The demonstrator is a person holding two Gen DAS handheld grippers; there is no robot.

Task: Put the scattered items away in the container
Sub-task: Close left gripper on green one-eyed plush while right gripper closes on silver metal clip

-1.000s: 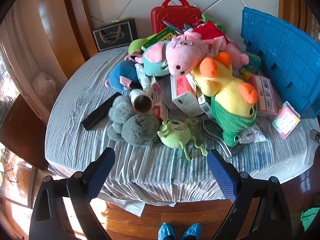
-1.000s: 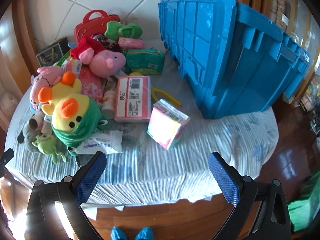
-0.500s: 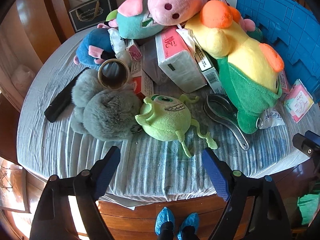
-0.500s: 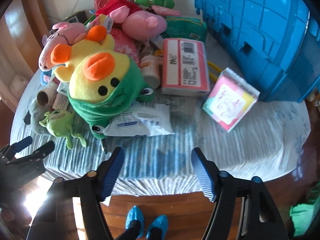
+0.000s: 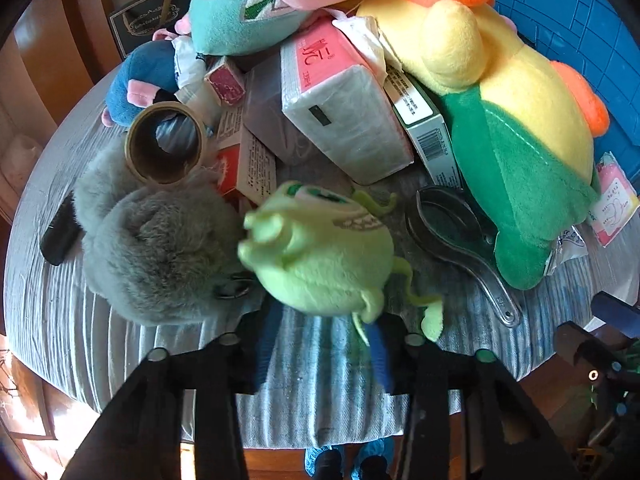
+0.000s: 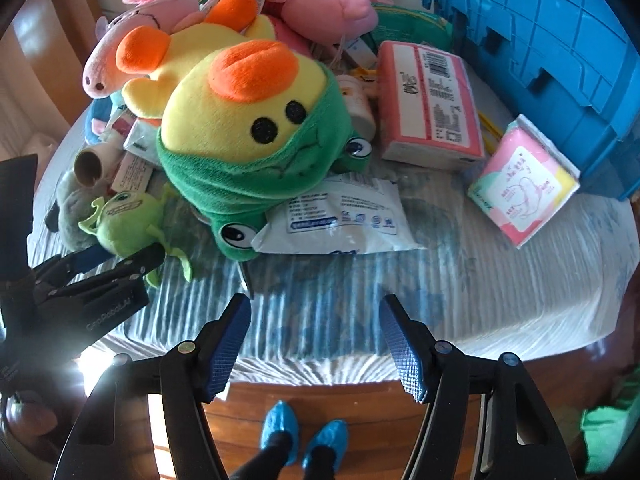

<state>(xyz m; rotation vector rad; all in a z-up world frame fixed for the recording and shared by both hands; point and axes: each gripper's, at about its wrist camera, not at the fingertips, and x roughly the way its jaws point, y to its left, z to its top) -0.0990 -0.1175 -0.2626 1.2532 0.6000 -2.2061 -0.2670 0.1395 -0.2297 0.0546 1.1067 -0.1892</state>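
From the left wrist view, the left gripper (image 5: 320, 344) points steeply down at the near edge of the table (image 5: 72, 344), and its jaws are closing on the green one-eyed plush (image 5: 320, 264), whose lower body sits between the 2 blue pads and bulges above them; it was probably picked first because it lies nearest the edge, clear of the heap. The grey furry toy (image 5: 160, 252) touches it on the left and a clear plastic scoop (image 5: 456, 236) lies just right, so a lift toward the near side looks freest. The blue crate (image 5: 580, 40) stands at the far right behind the yellow duck plush (image 5: 520, 128). From the right wrist view, the right gripper (image 6: 316, 344) hangs part-open and empty over the bare striped cloth by the near edge. A white packet (image 6: 340, 216) lies just beyond it and a pink tissue pack (image 6: 524, 188) rests near the crate's wall, with open cloth between them for an approach.
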